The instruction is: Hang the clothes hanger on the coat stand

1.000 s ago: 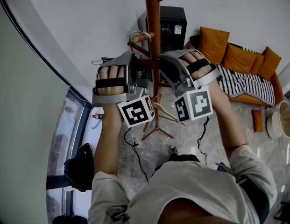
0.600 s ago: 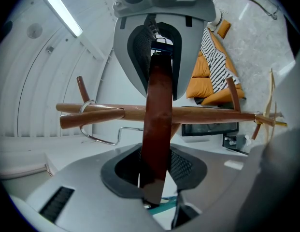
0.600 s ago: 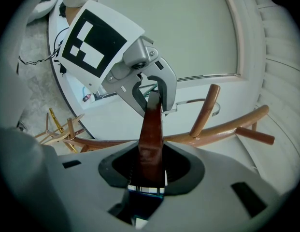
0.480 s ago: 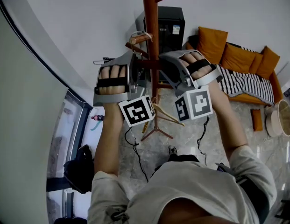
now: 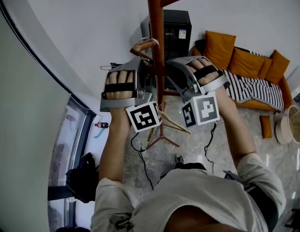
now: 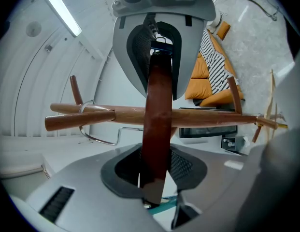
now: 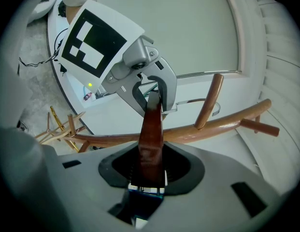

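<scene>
In the head view, the reddish-brown wooden coat stand [image 5: 156, 33] is running out past the upper edge. At centre frame the dark brown wooden clothes hanger [image 5: 159, 70] is mostly hiding behind the grey left gripper [image 5: 141, 76] and grey right gripper [image 5: 178, 76]. The round beige basket [image 5: 280, 128] is being cut by the right edge. In the left gripper view, the silver wire hook [image 6: 95, 140] is passing partly behind a wooden peg [image 6: 79, 120].
</scene>
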The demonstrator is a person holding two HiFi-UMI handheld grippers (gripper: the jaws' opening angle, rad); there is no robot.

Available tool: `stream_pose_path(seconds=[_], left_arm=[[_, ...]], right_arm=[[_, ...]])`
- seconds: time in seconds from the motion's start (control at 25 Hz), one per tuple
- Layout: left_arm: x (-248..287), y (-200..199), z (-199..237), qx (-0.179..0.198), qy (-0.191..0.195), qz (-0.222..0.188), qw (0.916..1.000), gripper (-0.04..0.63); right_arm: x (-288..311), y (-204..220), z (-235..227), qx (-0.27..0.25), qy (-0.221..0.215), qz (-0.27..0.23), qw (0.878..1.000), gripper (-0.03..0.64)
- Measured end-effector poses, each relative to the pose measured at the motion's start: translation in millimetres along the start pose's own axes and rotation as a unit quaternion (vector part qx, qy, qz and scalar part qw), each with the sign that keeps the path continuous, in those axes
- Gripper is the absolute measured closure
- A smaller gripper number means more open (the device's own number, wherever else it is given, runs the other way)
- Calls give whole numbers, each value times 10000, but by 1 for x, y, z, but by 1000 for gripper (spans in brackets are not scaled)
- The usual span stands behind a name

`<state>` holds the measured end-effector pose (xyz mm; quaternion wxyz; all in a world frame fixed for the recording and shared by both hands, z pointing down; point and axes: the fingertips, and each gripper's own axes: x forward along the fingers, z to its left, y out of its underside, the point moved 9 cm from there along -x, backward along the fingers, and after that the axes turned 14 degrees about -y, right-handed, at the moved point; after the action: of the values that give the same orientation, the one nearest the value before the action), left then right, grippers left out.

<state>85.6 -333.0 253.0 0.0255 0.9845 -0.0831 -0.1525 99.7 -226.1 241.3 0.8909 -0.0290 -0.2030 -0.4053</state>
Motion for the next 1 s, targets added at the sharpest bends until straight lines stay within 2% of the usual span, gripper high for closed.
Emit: stream_pose_path(seconds=[1.0], left_arm=[[8,-4,-13,-68,0,37,10000,463]], right_arm=[[8,9,7,72,8,138,9999,494]])
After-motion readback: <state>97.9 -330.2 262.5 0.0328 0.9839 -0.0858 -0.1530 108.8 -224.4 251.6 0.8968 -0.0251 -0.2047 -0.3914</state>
